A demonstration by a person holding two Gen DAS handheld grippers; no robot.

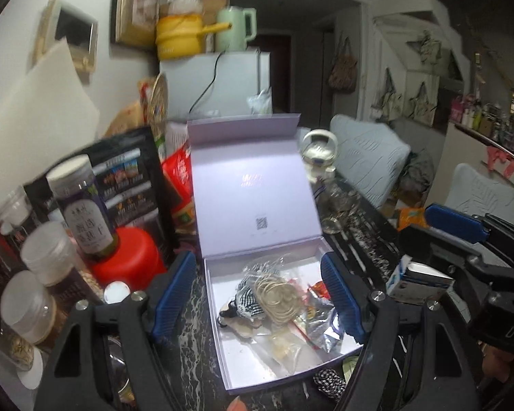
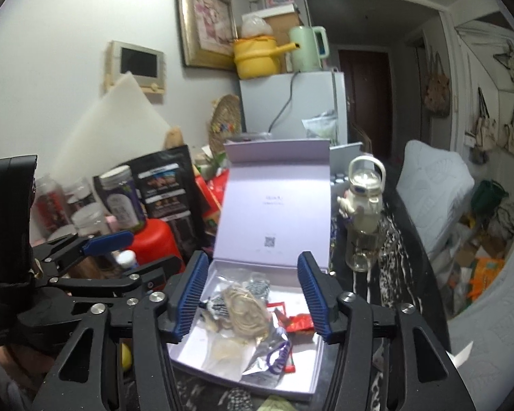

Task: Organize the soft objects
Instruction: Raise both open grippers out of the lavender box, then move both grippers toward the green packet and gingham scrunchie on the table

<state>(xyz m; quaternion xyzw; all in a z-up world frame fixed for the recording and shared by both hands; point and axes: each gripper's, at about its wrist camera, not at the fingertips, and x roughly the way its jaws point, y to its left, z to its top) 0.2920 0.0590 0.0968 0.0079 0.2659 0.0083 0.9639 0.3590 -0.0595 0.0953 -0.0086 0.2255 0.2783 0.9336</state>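
A lilac box (image 1: 222, 342) stands open on the dark marbled table, its lid (image 1: 250, 188) upright at the back. Inside lie a black-and-white houndstooth fabric piece (image 1: 246, 303), a coil of beige bands (image 1: 274, 294), clear bags, a silver foil packet (image 1: 322, 325) and a red packet (image 2: 300, 322). My left gripper (image 1: 258, 296) hovers open above the box with nothing between its blue pads. My right gripper (image 2: 252, 298) also hangs open over the box (image 2: 301, 370) and grips nothing. A second houndstooth piece (image 1: 329, 380) lies outside the box's front edge.
Jars (image 1: 82, 205), a red tub (image 1: 130, 263) and a black snack pouch (image 1: 126, 178) crowd the table left of the box. A clear water bottle (image 2: 363, 212) stands to its right. A small carton (image 1: 418, 281) lies near the right gripper. A fridge (image 2: 291, 109) stands behind.
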